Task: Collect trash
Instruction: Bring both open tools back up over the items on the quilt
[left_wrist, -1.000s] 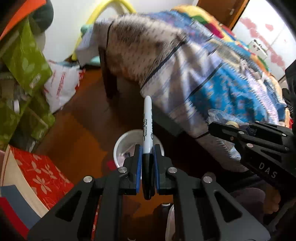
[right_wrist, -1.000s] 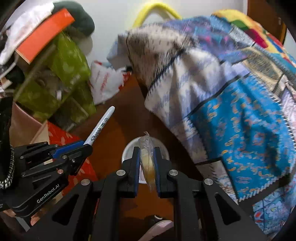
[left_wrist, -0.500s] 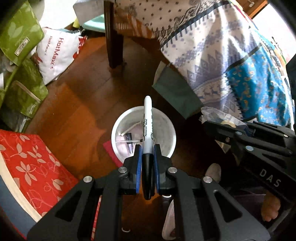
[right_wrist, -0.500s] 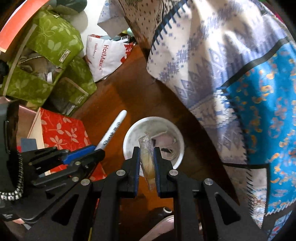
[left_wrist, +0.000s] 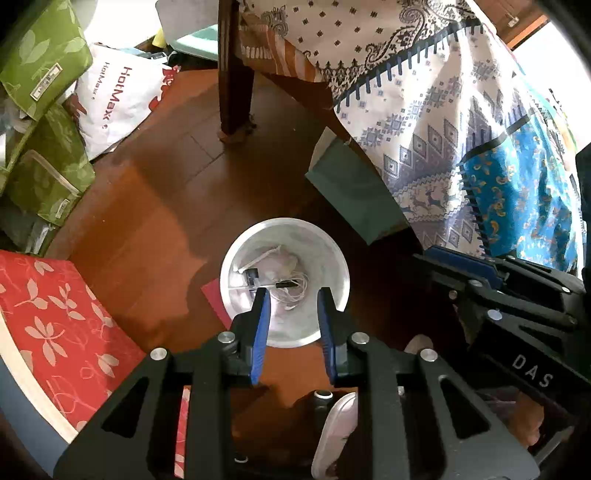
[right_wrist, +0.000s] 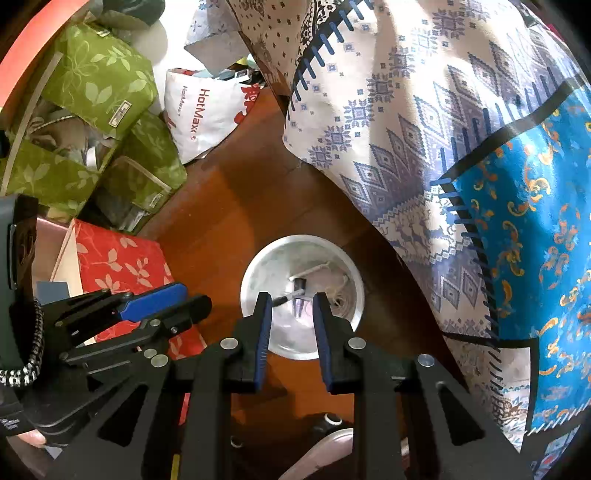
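Both spread and empty: left claw (left_wrist: 291, 295) and right claw (right_wrist: 291, 299), above the white bin (left_wrist: 338, 258) on the floor. Inside, a marker (left_wrist: 284, 284) and cords: likely light, stiff; best pinched mid-barrel.

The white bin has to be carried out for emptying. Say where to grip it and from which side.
Grip the white bin by its thin round rim, coming straight down from above, one finger inside the wall and one outside. The open mouth faces up. Take the side away from the patterned bedspread, which hangs close; the floor there looks freer.
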